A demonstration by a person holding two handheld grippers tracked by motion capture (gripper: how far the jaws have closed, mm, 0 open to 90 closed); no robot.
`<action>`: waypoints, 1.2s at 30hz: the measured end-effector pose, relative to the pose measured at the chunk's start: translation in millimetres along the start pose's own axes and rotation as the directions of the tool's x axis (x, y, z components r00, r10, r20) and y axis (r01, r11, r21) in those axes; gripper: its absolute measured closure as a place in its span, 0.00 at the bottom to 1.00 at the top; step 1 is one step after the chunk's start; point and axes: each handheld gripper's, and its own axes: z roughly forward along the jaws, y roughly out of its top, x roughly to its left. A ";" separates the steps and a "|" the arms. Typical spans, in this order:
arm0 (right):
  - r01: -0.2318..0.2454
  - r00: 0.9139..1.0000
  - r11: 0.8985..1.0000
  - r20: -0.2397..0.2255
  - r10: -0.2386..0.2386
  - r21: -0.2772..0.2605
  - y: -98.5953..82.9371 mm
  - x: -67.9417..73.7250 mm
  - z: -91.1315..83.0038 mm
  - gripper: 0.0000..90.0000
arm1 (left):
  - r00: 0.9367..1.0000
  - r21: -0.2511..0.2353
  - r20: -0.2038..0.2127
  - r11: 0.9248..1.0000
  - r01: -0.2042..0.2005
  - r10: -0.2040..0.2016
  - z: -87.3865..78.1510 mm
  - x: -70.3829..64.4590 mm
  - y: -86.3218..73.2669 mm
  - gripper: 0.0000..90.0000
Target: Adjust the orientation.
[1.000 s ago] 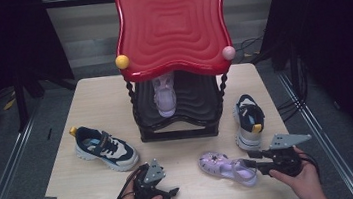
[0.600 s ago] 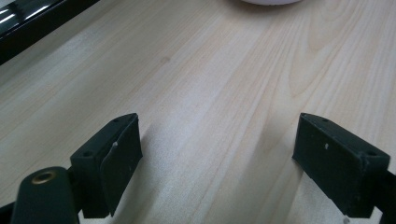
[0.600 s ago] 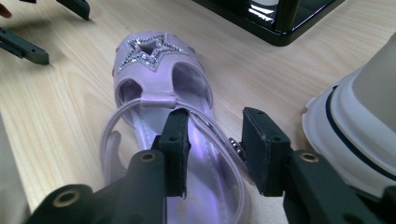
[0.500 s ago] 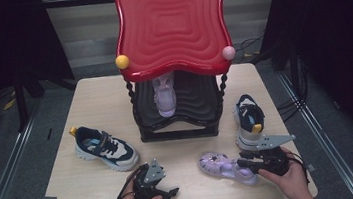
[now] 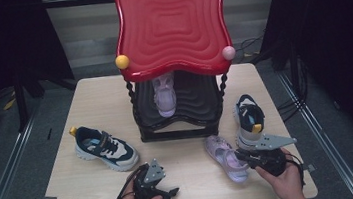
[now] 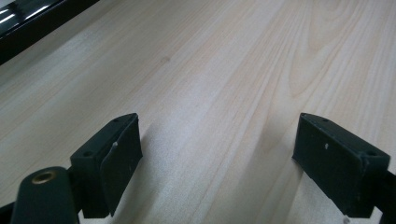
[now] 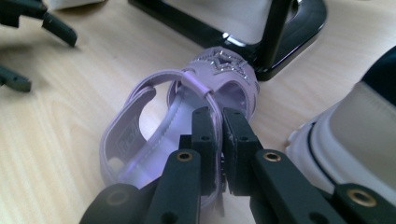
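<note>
Right gripper (image 7: pixel 218 122) jaws pinch the lilac sandal (image 5: pixel 226 156) side wall just in front of the red rack (image 5: pixel 172 39): light, floppy, likely sags; left gripper (image 6: pixel 217 154) jaws spread, empty.

Navy sneakers (image 5: pixel 105 149), red-topped shoe rack (image 5: pixel 172 27)

Right gripper (image 7: pixel 215 122) jaws pinch the lilac sandal (image 7: pixel 187 107), hiding its side wall between them. Beyond the jaws, the black stand (image 7: pixel 280 28) runs off the top edge; right of them, a sneaker (image 7: pixel 359 121) is cropped and blurred.
</note>
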 end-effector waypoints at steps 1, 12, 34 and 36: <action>-0.012 1.000 1.000 -0.002 0.012 -0.009 0.0 -0.8 0.5 0.93 | 1.000 0.002 -0.001 1.000 0.000 0.000 -0.1 -0.1 -0.1 0.16; -0.001 1.000 1.000 0.004 0.001 -0.008 -0.8 6.2 11.8 0.90 | 1.000 -0.001 0.001 1.000 0.001 -0.001 0.0 0.0 0.0 0.16; -0.042 0.999 0.999 0.013 0.042 -0.008 -7.6 10.6 15.5 0.83 | 1.000 0.000 0.001 1.000 0.001 -0.001 0.0 0.0 0.0 0.16; -0.043 0.999 0.999 0.020 0.043 -0.001 -8.9 10.2 17.1 0.83 | 1.000 0.001 0.001 1.000 0.002 -0.002 -0.1 -0.1 -0.1 0.16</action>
